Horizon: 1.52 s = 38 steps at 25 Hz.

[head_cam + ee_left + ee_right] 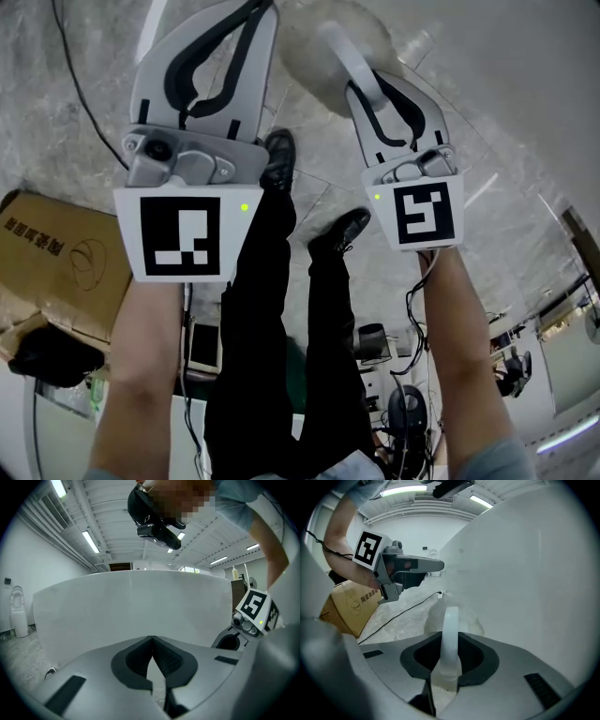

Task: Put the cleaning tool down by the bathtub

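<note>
The placing step is in hand: the right gripper is clamped on the pale handle of the cleaning tool, whose round head hangs low over the floor, just beside the foot of the white bathtub wall; contact with the floor cannot be confirmed. The left gripper carries nothing, its jaws brought together, and takes no part. The next move likely calls for lowering the head onto the floor against the bathtub wall, then spreading the right jaws and drawing back along the handle without tipping the tool.
</note>
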Each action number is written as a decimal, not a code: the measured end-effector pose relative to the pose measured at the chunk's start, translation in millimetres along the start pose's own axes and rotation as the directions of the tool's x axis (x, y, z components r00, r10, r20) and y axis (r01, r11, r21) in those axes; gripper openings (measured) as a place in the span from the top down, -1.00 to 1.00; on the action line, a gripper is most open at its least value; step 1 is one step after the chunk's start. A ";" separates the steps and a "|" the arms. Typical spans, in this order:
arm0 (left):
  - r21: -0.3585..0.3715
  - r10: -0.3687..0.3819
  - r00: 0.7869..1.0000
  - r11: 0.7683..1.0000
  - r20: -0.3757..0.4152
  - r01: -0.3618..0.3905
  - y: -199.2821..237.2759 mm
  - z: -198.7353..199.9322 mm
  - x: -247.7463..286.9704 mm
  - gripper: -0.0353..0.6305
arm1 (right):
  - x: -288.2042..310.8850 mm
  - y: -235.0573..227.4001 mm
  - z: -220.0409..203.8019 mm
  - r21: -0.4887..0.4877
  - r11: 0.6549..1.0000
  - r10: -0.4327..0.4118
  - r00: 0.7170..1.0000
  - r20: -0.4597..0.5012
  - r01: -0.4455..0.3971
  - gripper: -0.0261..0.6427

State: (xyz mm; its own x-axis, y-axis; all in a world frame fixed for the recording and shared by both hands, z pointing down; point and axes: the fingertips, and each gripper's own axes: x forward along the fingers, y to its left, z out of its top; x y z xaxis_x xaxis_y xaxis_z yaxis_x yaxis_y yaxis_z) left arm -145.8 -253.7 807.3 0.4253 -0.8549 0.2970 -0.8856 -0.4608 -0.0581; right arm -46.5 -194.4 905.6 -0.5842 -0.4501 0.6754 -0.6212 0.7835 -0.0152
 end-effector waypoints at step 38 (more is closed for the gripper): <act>-0.029 0.000 0.999 1.000 -0.037 -0.001 -6.6 -54.7 9.6 0.85 | 50.6 7.5 -83.3 0.014 0.999 0.047 0.987 -0.151 -0.045 0.61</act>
State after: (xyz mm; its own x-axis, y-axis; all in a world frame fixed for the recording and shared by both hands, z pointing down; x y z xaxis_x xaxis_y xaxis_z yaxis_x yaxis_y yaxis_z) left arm -146.1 -245.8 862.7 0.4180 -0.8454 0.3324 -0.8911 -0.4528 -0.0310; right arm -37.2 -175.6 1001.1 -0.5272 -0.3433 0.7773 -0.6014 0.7970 -0.0560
